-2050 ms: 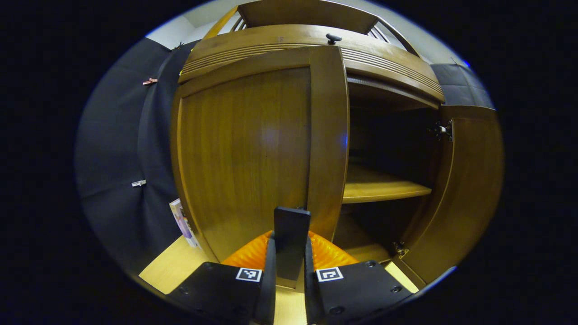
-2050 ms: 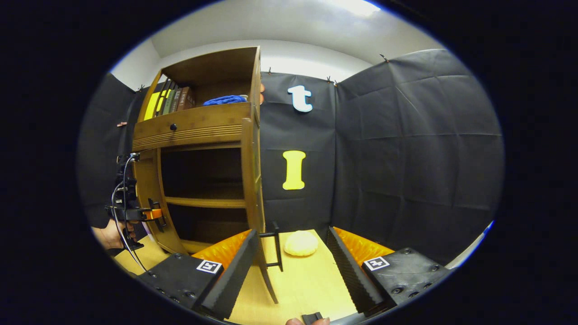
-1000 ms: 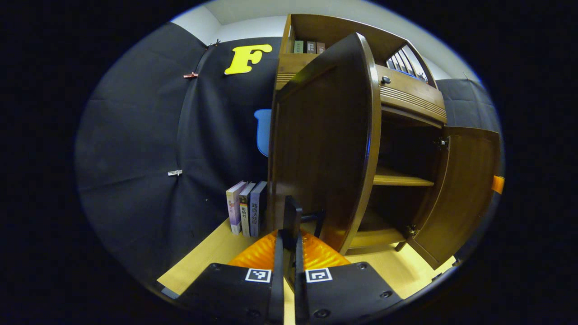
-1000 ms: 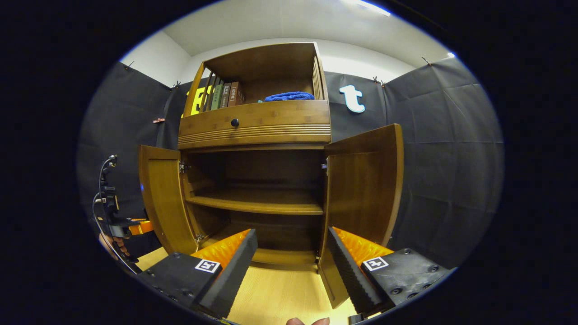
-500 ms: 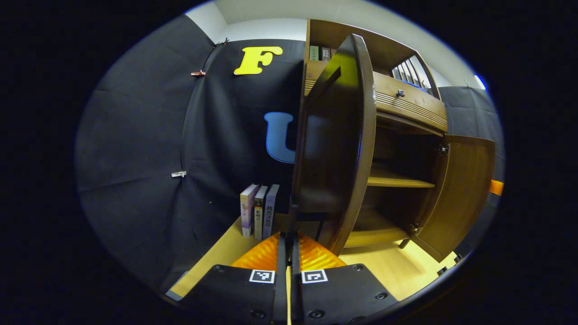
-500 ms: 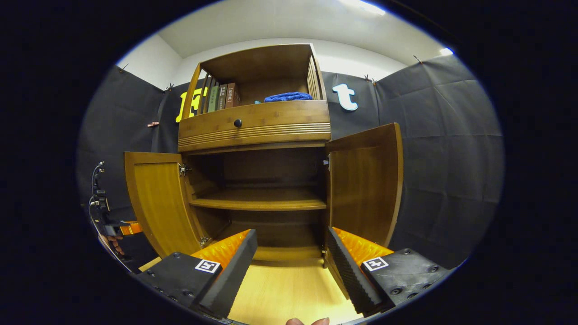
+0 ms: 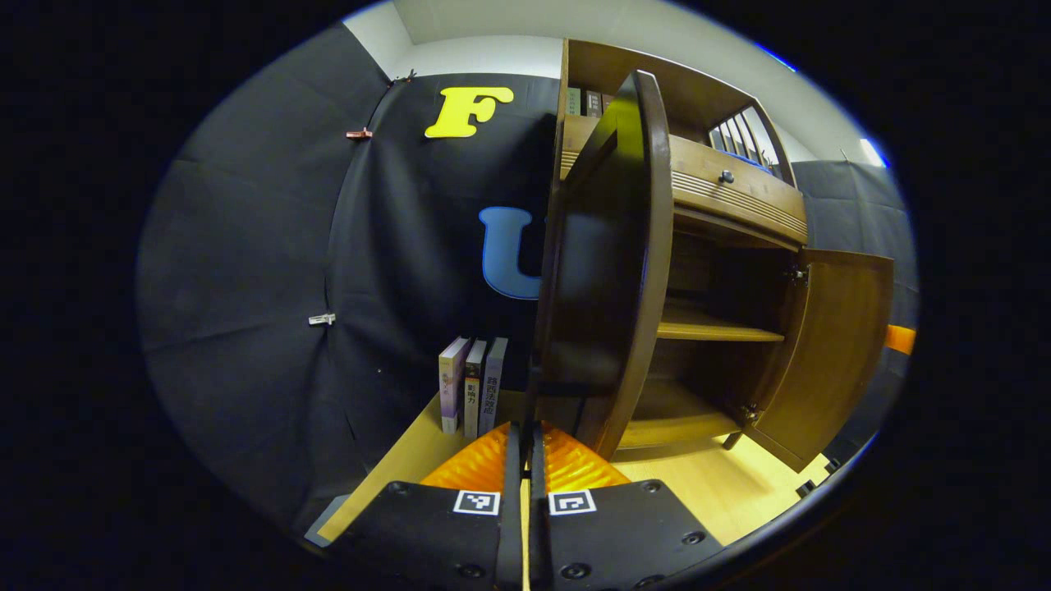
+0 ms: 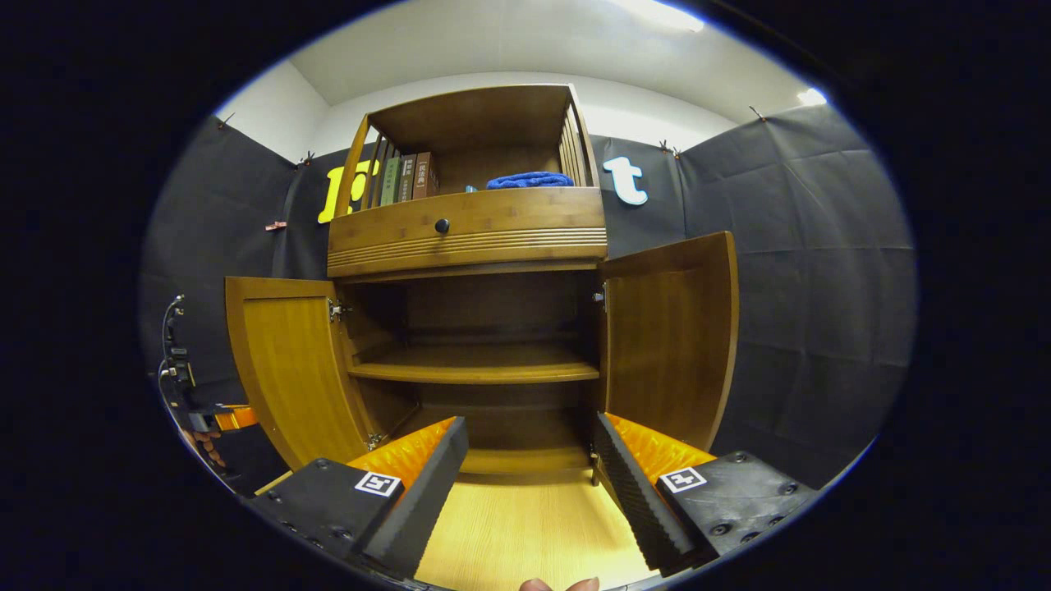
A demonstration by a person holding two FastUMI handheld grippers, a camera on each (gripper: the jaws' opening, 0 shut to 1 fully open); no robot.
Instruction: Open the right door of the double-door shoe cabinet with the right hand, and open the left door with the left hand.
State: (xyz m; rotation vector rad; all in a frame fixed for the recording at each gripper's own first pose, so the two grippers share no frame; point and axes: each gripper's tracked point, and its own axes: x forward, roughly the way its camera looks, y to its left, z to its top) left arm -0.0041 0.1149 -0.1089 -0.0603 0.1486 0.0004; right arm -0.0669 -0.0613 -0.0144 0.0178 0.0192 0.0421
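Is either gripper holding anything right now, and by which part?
The left gripper is shut on the left door at its black handle. The right gripper is open, holding nothing.

Hard to tell, in the left gripper view, whether the left tongs (image 7: 523, 460) pinch the handle of the left door (image 7: 603, 271): fingers pressed close, handle lost in dark shadow at the door's lower edge. In the right gripper view, left tongs (image 8: 222, 419) and holding hand (image 8: 201, 447) tiny at the rim, partly behind that door's (image 8: 287, 369) edge. Cabinet interior (image 8: 484, 316) too dark to make out at the back. Book spines (image 7: 472, 386) too small to make out. A fingertip (image 8: 558, 584) cut off at the bottom edge.
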